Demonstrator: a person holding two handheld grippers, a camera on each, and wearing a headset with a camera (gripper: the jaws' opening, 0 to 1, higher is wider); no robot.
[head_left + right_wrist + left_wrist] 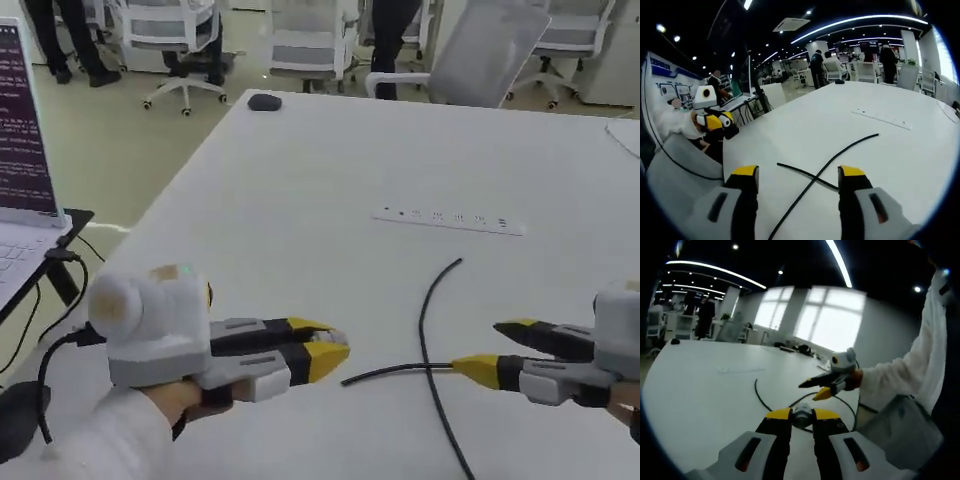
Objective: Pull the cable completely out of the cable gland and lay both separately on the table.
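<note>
The cable gland (801,416), a small grey round fitting, sits clamped between the yellow tips of your left gripper (328,340). The black cable (425,320) lies on the white table (300,200), apart from the gland, and crosses over itself. One end lies near the left gripper's tips. From there it runs to the lower tip of your right gripper (480,345), whose jaws stand wide apart, gripping nothing. Farther back on the table are a white power strip (450,220) and a dark computer mouse (264,101). A laptop (20,150) stands off the table's left side.
</note>
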